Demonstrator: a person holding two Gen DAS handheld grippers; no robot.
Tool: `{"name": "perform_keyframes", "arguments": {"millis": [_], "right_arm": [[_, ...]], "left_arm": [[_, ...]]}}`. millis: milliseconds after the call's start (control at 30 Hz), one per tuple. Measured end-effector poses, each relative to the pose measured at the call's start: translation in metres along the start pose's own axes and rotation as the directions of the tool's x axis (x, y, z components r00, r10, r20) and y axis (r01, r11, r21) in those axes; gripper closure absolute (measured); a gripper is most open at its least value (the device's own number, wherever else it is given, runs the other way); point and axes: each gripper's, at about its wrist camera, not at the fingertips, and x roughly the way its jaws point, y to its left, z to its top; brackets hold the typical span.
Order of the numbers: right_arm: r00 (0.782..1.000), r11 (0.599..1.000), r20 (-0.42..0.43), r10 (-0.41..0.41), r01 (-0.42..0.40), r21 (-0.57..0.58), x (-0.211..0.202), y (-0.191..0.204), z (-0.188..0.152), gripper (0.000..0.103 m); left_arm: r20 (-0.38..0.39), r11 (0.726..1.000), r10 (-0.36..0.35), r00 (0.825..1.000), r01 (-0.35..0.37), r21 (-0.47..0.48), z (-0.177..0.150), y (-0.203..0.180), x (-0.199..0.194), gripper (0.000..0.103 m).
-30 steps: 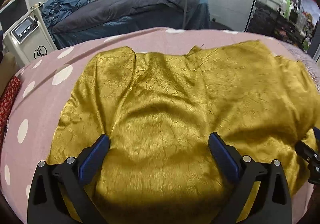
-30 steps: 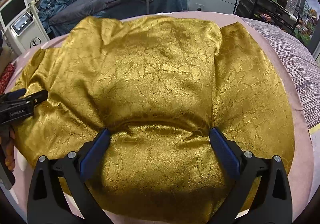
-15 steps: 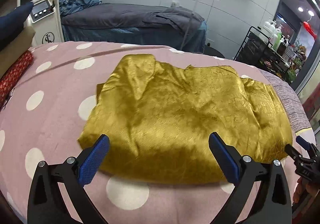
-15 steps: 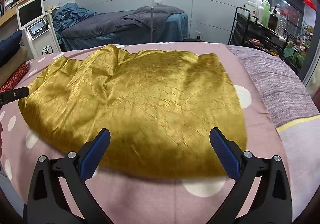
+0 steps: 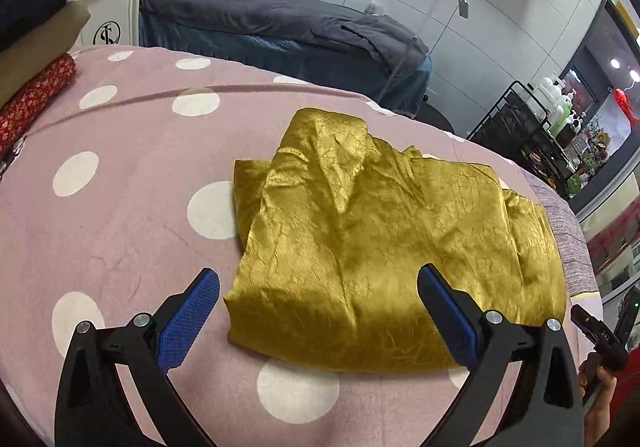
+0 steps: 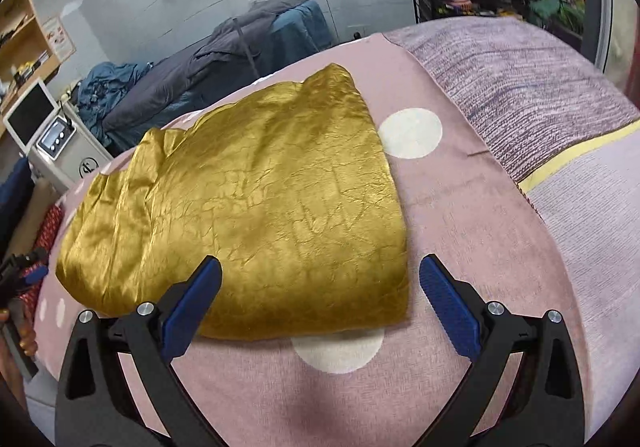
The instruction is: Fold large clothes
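A shiny gold garment (image 5: 384, 243) lies folded and crumpled on a pink polka-dot bed cover (image 5: 120, 215). It also shows in the right wrist view (image 6: 256, 215). My left gripper (image 5: 318, 311) is open and empty, held above the garment's near edge. My right gripper (image 6: 320, 297) is open and empty, above the garment's near right corner. Neither touches the cloth. The right gripper's tip (image 5: 596, 335) shows at the far right of the left wrist view; the left gripper's tip (image 6: 24, 275) shows at the left edge of the right wrist view.
A red patterned cloth (image 5: 32, 99) and stacked pillows lie at the bed's left. A grey striped blanket (image 6: 520, 87) covers the bed's right side. Behind stand a treatment bed with dark bedding (image 5: 280, 23), a white machine (image 6: 52, 139) and a black shelf trolley (image 5: 532, 127).
Both grippers have drawn back and risen from over the garment. The garment looks smaller and farther away, now seen whole on the bed cover. Both grippers stay open.
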Motion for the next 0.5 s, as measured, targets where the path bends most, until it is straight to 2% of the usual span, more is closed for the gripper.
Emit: {"name": "perform_keyframes", "arguments": {"millis": [200, 267, 400, 500], "right_arm": [[1.0, 1.0, -0.027, 0.012, -0.012, -0.001, 0.008, -0.007, 0.008, 0.006], [0.999, 1.0, -0.039, 0.022, -0.022, 0.005, 0.012, -0.01, 0.011, 0.006], [0.996, 0.998, -0.073, 0.049, -0.047, 0.031, 0.025, -0.02, 0.021, 0.006], [0.992, 0.993, -0.084, 0.094, -0.088, 0.081, 0.036, -0.031, 0.03, 0.006]], "left_arm": [[-0.041, 0.998, -0.044, 0.998, 0.042, -0.049, 0.015, 0.02, 0.022, 0.006], [-0.077, 0.997, -0.047, 0.996, 0.043, -0.058, 0.019, 0.027, 0.035, 0.006], [-0.153, 0.997, -0.068, 0.986, 0.06, -0.058, 0.024, 0.036, 0.062, 0.006], [-0.208, 0.991, -0.12, 0.971, 0.103, -0.089, 0.023, 0.042, 0.084, 0.006]]}}
